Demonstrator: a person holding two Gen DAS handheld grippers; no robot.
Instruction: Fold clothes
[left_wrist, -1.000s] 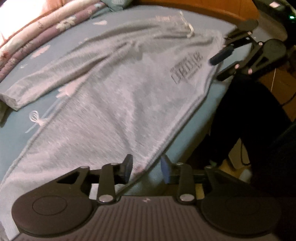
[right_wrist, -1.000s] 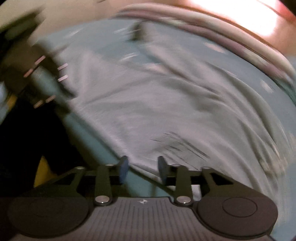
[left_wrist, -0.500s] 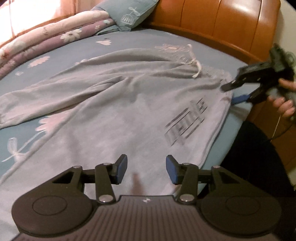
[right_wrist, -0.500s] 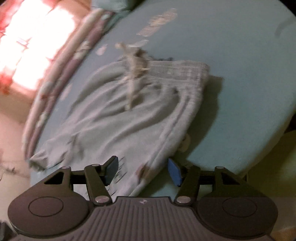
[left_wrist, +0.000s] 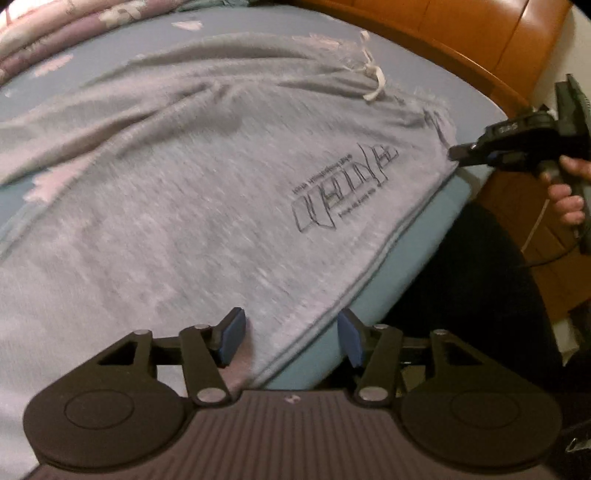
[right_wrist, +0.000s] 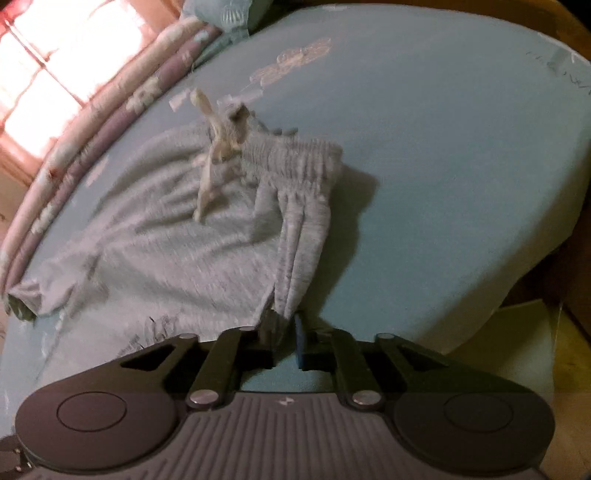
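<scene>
Bedroom, blue floral bed sheet (left_wrist: 417, 236) with wooden headboard (left_wrist: 461, 33) behind. Grey soft-knit drawstring sweatpants (left_wrist: 192, 192) lie spread flat on bed, waistband toward headboard, near side seam along mattress edge. Right gripper (right_wrist: 282, 332) jaws clamped on gathered waistband corner (right_wrist: 295, 258), fabric bunched and lifted. Left gripper (left_wrist: 290, 334) jaws apart, hovering over side seam, holding nothing. Fabric looks light, limp, stretchy; will sag and wrinkle. Best hold: ribbed waistband and leg hem, thicker there. White drawstring (left_wrist: 373, 79) loose, may snag.
</scene>
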